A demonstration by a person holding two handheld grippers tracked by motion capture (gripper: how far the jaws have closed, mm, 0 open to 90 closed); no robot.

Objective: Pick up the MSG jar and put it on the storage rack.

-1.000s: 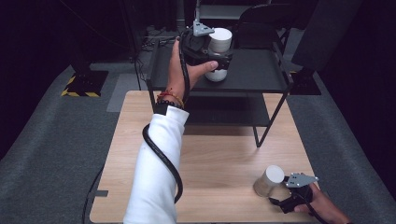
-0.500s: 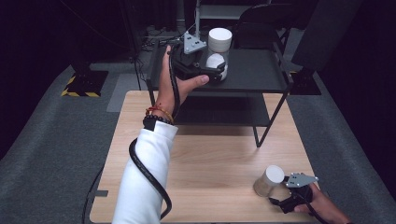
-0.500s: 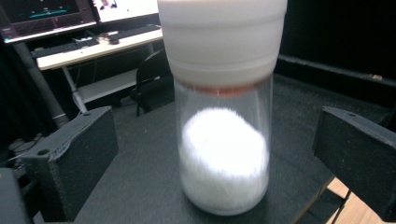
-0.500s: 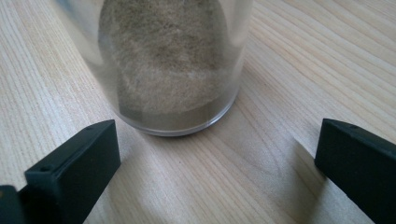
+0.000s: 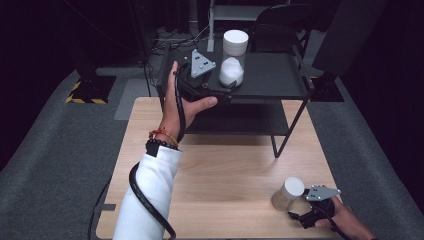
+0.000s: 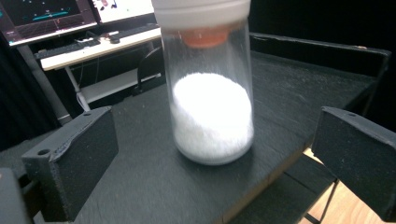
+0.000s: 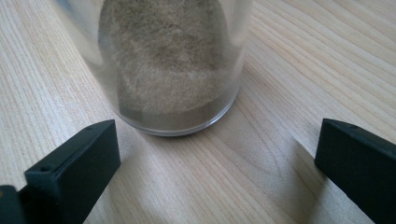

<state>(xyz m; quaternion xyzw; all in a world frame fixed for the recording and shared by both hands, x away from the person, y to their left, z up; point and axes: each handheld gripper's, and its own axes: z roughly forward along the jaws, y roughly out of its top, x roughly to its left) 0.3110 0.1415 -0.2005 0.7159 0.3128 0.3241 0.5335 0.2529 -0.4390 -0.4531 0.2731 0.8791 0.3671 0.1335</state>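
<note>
The left gripper (image 5: 220, 87) stood wide open just short of the white-powder jar (image 5: 233, 60), and the right gripper (image 5: 300, 212) gaped likewise before the brown-powder jar (image 5: 287, 193), neither holding anything.

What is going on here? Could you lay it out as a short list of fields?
Setting: wooden table with a black shelf at its far side
Left gripper: fingers open, facing the jar of white powder, not touching it
White jar: upright on the shelf, white lid
Right gripper: fingers open, just short of the jar of brown powder
Brown jar: upright on the table, near its right front corner
</note>
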